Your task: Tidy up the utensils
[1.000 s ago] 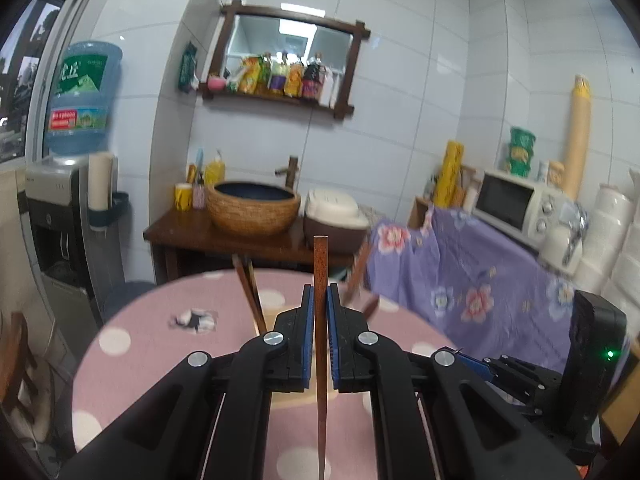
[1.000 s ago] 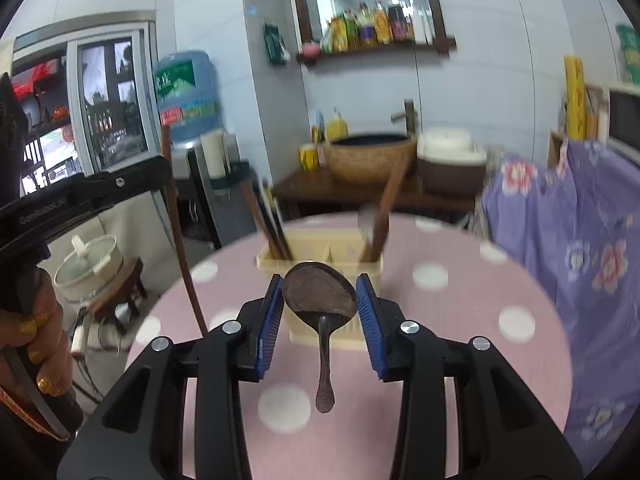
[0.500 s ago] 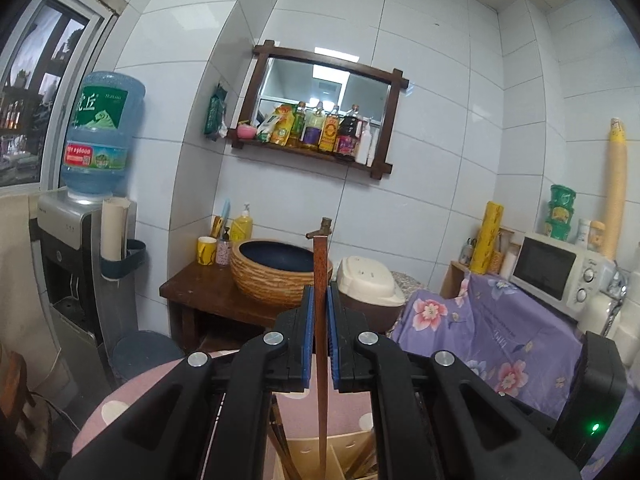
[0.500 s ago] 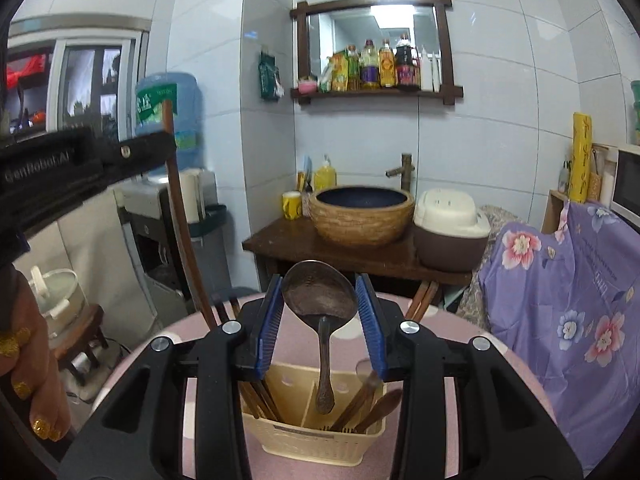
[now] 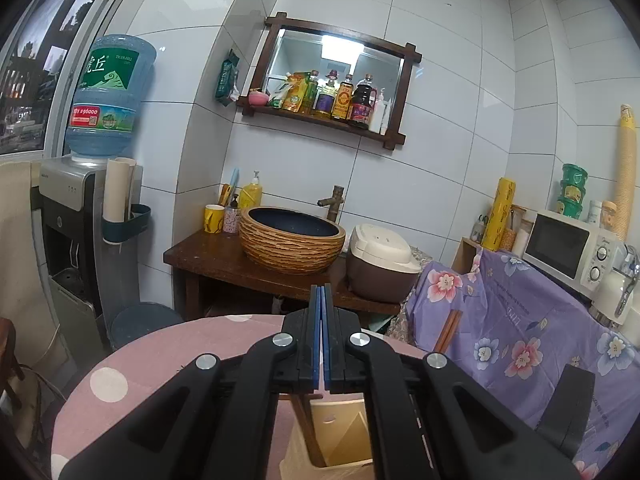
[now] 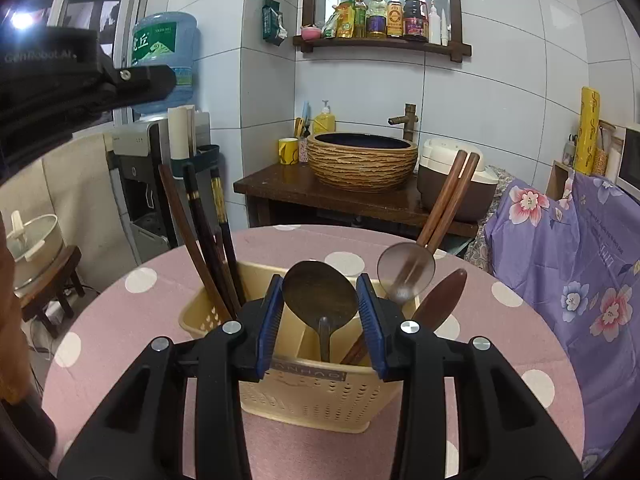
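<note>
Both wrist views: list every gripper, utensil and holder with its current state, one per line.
left gripper: shut, nothing between the pads.
right gripper: shut on the dark spoon, bowl up, handle pointing down into the holder.
utensil holder: upright on the table.
chopsticks: standing in the left compartment.
metal ladle: propped in the right compartment.

Left gripper (image 5: 321,320) (jaws pressed together, empty) above the utensil holder (image 5: 332,440).

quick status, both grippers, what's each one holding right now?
Left gripper: shut, nothing visible between the pads.
Right gripper: shut on dark spoon, bowl upward, over the utensil basket.
</note>
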The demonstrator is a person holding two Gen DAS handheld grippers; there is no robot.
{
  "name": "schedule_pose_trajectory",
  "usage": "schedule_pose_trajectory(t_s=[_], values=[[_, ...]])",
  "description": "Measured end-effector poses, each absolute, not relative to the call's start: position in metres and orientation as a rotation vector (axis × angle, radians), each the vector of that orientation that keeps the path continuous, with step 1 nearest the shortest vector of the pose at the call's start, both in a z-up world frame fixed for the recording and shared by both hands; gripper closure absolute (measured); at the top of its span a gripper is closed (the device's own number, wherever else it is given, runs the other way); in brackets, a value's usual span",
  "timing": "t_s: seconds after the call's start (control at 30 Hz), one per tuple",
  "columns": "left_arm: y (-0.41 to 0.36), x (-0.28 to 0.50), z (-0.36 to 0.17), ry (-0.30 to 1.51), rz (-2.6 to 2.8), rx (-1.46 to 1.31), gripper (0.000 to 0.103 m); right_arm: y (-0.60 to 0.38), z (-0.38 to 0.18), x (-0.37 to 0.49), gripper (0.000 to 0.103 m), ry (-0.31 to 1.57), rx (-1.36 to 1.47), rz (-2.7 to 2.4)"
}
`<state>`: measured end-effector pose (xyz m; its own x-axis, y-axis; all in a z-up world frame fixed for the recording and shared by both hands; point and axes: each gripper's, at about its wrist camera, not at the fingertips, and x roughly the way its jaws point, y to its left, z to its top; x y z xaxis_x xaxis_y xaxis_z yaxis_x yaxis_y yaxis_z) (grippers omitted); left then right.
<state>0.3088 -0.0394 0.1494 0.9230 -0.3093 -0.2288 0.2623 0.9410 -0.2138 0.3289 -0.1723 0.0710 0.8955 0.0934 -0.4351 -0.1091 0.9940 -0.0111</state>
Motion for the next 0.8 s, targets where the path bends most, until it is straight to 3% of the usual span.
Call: schedule_pose_trajectory(t_s=[0.27,0.37,0.4,0.43,0.5,0.7,0.8], values=[[0.009,0.306,0.123,0.342,-0.260,-0.247,0.101,-0.170,0.059,0.319,0.065,0.449,-0.064,0.123],[0.022,0.310,0.100,0.404,-0.243,-0.232,0.098,-0.171,0.058,0.315,0.052,0.432,-0.064,0.122],[0.028,0.312,0.090,0.438,-0.241,-0.240,0.091,-0.170,0.058,0.311,0.043,0.419,-0.066,0.126],[0.033,0.314,0.081,0.469,-0.243,-0.262,0.078,-0.170,0.059,0.307,0.040,0.400,-0.070,0.125],[0.045,0.321,0.062,0.541,-0.261,-0.346,0.062,-0.169,0.062,0.299,0.040,0.371,-0.080,0.113],[0.069,0.350,0.010,0.736,-0.329,-0.699,0.061,-0.167,0.063,0.267,0.039,0.336,-0.089,0.099],[0.056,0.351,0.014,0.702,-0.278,-0.570,0.061,-0.164,0.062,0.250,0.039,0.318,-0.126,0.110]])
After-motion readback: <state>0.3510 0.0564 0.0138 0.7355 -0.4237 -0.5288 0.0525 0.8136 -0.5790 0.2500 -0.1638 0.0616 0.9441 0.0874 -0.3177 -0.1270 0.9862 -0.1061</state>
